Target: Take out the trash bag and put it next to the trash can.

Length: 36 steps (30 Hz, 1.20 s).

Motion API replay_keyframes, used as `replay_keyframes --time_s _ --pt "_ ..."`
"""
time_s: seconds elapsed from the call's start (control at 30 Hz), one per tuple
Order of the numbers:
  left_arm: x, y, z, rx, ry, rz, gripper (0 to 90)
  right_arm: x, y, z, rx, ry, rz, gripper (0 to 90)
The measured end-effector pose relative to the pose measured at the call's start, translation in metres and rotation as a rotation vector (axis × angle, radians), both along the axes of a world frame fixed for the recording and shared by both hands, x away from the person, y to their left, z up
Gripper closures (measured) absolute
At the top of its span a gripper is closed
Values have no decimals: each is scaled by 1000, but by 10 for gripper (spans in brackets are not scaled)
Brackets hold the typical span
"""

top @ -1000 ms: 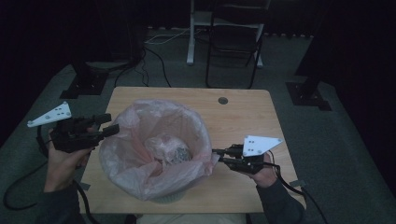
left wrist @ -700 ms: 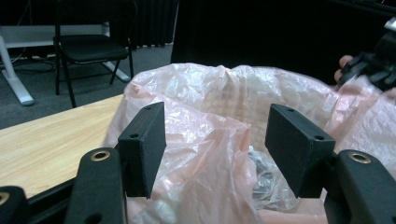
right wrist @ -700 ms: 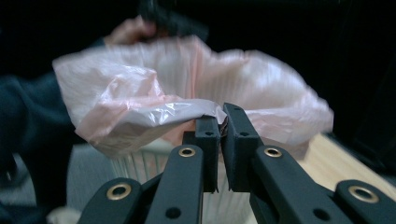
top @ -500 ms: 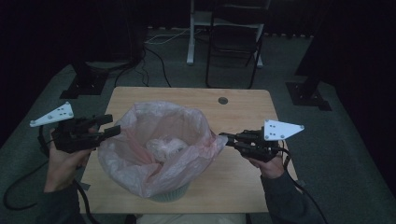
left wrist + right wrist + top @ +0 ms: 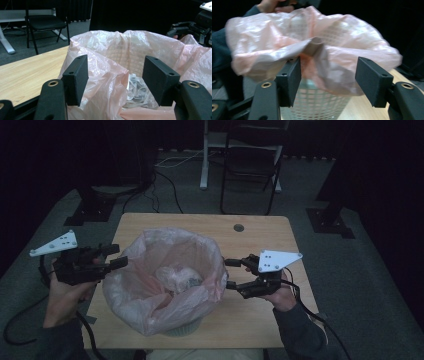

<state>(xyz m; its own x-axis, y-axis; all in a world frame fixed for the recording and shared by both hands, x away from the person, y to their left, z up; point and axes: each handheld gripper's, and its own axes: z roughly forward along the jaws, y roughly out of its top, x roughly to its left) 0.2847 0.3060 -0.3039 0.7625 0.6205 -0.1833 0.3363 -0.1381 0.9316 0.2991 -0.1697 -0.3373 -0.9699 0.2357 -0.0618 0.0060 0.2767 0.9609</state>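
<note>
Two grippers flank a pink plastic bag (image 5: 165, 285) that lines a white mesh basket (image 5: 319, 107) at the middle of the high view, on a light wooden table (image 5: 260, 227). We hold the left gripper (image 5: 116, 256) at the centre left of that view, its tips at the bag's rim. In the left gripper view its jaws stand apart with a fold of pink film (image 5: 107, 82) rising between them; we cannot tell whether the left pad touches the film, and the right pad is clear of it. Our right gripper (image 5: 231, 273) sits just right of centre in the high view, beside the bag's right edge. Its jaws have just been opening and now stand wide. In the right gripper view, which is blurred, the bag's rim hangs above and ahead of the pads, with nothing pressed between them. Crumpled clear and white waste (image 5: 176, 277) lies in the bottom of the bag. A small dark round fitting (image 5: 238, 227) is set in the tabletop toward the upper right of the table. A black chair (image 5: 250, 165) and a white stand (image 5: 206, 155) are at the upper centre of the high view, on grey carpet. We can read no brand, label or writing on the bag, the basket or the grippers.
</note>
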Motion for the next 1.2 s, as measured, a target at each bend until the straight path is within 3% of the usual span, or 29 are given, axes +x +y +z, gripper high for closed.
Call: replay_keyframes --time_s 0.23,0.33,0.4,0.43,0.47,0.63,0.7,0.73,0.77,0.9,0.97,1.0,1.03,1.1,1.2 --pt "-2 2 1 1 -1 2 376 -3 3 -2 -23 -4 32 326" --pt "1 1 -2 4 6 6 377 1 8 1 -31 -3 24 488" --pt "1 1 -2 3 8 6 378 2 9 1 -27 -10 19 526" --pt "1 2 -2 -1 9 6 378 5 9 0 -13 5 20 684" --pt "1 2 -1 0 8 8 378 7 10 -1 -9 7 16 722" --pt "-2 5 0 9 6 20 385 9 9 2 17 -4 -13 801" --pt "-2 6 1 7 5 18 386 9 6 8 57 -20 -31 810" --pt "-3 5 1 16 7 13 388 9 2 14 146 -8 3 811" --pt "-3 4 1 26 9 10 387 10 0 17 183 -4 16 810" --pt "-2 2 0 41 15 1 387 12 0 18 184 -2 16 802" --pt "0 -1 -2 66 25 -1 439 12 3 13 133 -2 7 708" --pt "0 -1 -2 66 25 -1 472 12 3 13 133 -2 7 708" --pt "2 -4 -3 82 31 9 525 13 6 9 83 -5 -7 588" --pt "3 -6 -4 86 39 10 605 14 10 6 26 -18 -50 468" --pt "6 -10 -5 88 50 8 692 16 14 4 -28 -22 -85 401"
